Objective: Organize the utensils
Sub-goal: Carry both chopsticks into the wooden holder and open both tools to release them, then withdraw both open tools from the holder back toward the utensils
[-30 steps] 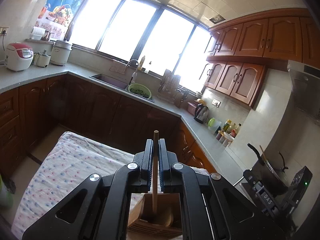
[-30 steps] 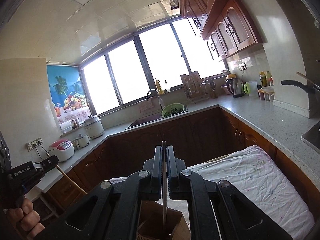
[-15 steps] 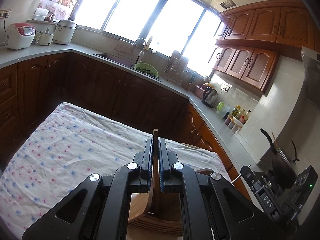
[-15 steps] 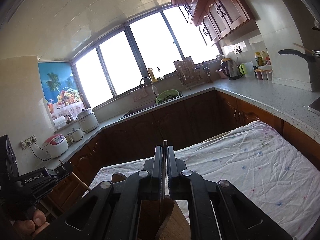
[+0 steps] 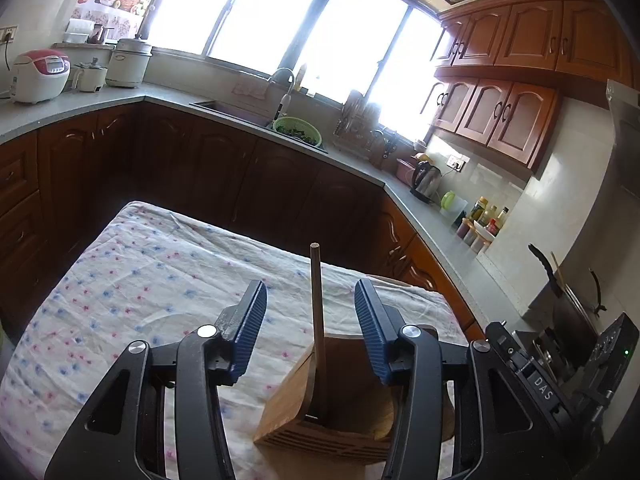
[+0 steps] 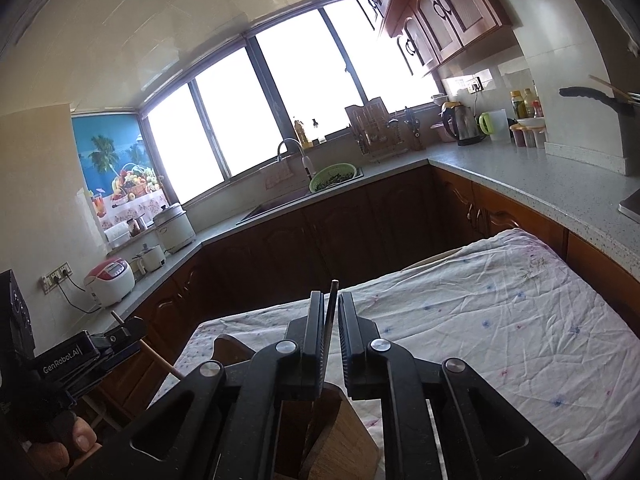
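Left wrist: left gripper (image 5: 310, 316) jaws spread wide, wooden stick (image 5: 318, 320) upright between them, standing in wooden holder (image 5: 340, 408). Right wrist: right gripper (image 6: 330, 332) jaws slightly parted around dark utensil (image 6: 329, 320).

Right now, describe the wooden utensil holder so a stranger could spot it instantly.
Find the floral cloth-covered table; at its near edge stands the wooden utensil holder. It is the only wooden box there, slotted along its base, with a thin wooden stick rising from it.
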A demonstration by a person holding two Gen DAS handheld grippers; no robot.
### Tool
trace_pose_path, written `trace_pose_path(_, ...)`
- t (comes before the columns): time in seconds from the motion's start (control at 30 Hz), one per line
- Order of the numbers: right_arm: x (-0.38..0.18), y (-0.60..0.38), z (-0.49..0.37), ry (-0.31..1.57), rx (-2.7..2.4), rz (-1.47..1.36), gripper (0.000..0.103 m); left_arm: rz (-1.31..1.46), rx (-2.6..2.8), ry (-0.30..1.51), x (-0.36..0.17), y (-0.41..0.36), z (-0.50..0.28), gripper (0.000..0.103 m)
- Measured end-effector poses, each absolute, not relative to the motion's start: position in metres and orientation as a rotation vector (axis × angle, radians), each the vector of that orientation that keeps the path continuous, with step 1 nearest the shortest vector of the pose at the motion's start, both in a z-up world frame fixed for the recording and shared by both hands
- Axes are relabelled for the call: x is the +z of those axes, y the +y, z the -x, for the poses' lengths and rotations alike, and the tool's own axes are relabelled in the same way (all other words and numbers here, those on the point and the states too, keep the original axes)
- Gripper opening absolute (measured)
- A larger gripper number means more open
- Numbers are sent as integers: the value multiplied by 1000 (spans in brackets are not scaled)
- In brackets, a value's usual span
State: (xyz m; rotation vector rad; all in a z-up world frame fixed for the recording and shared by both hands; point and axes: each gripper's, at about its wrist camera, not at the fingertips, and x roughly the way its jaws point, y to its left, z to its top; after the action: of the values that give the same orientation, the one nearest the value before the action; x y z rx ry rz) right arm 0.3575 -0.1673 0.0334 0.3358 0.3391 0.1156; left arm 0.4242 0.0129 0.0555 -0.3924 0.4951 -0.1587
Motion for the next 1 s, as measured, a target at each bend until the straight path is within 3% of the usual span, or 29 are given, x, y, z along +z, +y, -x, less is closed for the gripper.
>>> trace_pose_path(0.03,33,-168,-357,348,113,-341,15,393,-158,494,56,14,-422,57)
trace_pose_path(0.07,33,-170,-357,356,110,-346,27,397,-157,493,57,16,-419,60)
trace_pose_path(0.1,33,-171,-356,361,113,-356,50,403,-155,493,58,18,-415,69)
trace_pose_path(0.17,34,-176,-349,354,127,-382,74,408,-144,490,61,23,-407,78)
trace_pose_path(0.23,37,-178,-339,336,118,-386,75,417,-131,498,62,28,-398,86)
trace_pose_path(0.3,40,-181,-331,342,120,-391,87,422,-126,506,62,33,-388,88)
trace_pose_path(1.0,42,-187,-189,361,170,-365,100,316,-141,606,38,37,-243,95)
